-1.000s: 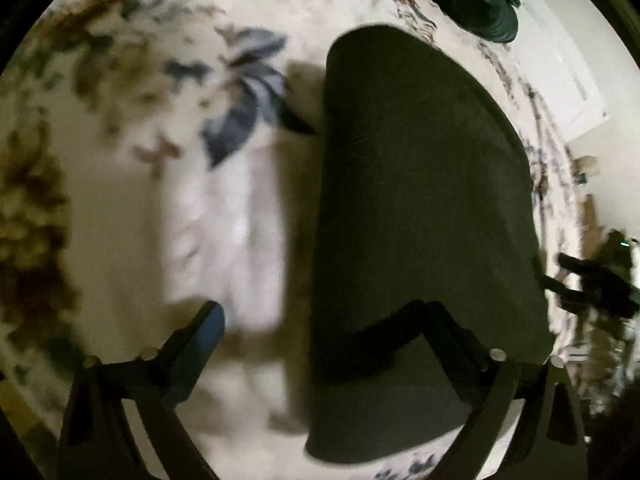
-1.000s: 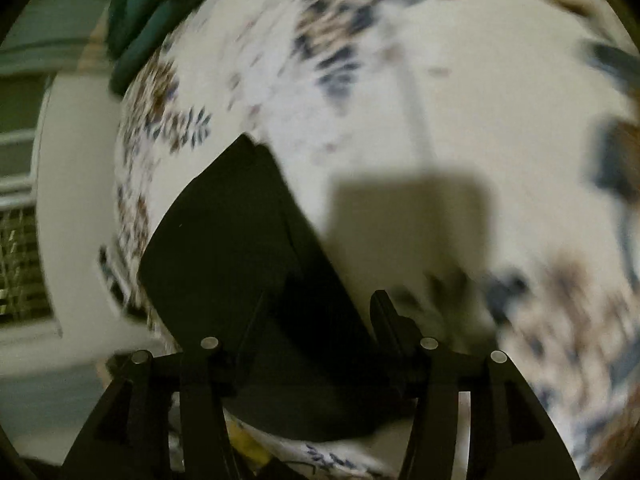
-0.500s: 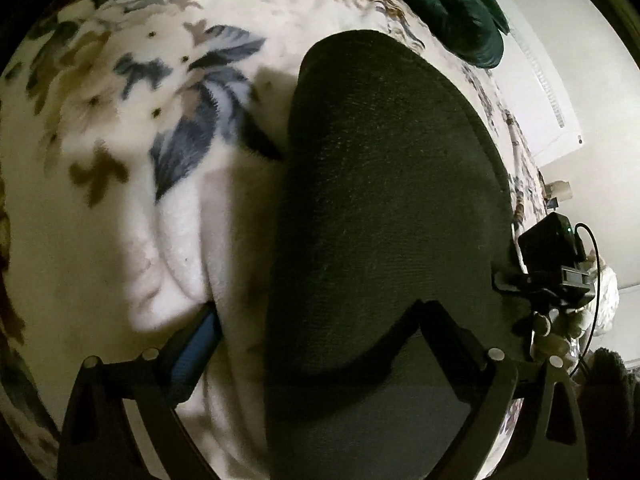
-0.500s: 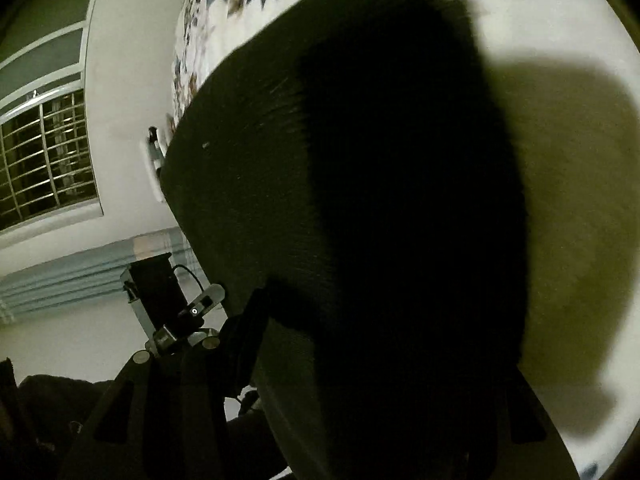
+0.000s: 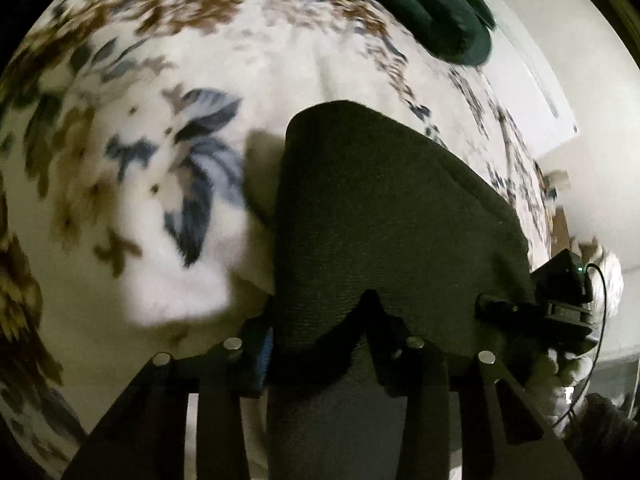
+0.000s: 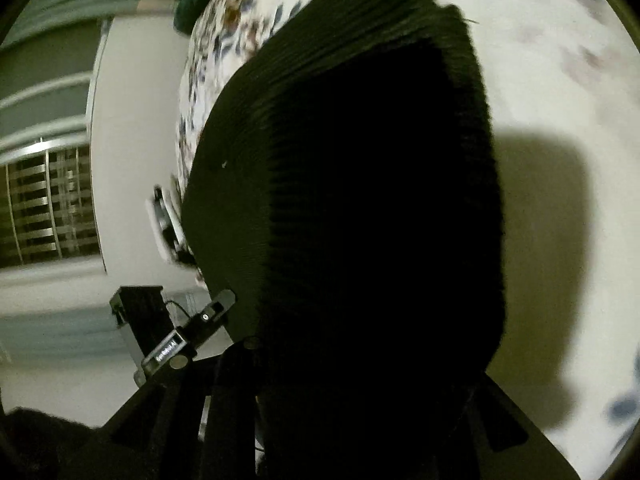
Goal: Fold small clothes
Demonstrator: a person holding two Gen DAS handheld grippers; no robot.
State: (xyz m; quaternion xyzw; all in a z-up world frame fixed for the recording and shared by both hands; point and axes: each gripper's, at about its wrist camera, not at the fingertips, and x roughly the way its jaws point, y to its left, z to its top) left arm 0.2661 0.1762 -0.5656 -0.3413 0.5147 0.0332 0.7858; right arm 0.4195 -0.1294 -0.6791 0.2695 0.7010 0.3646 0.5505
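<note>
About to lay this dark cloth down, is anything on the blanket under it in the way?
Nothing visible. The dark cloth hangs over bare floral blanket; the green pillow lies far off.

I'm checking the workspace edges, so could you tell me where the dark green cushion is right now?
In the left wrist view the dark green cushion lies at the floral blanket's far edge, upper right, beyond the dark cloth.
</note>
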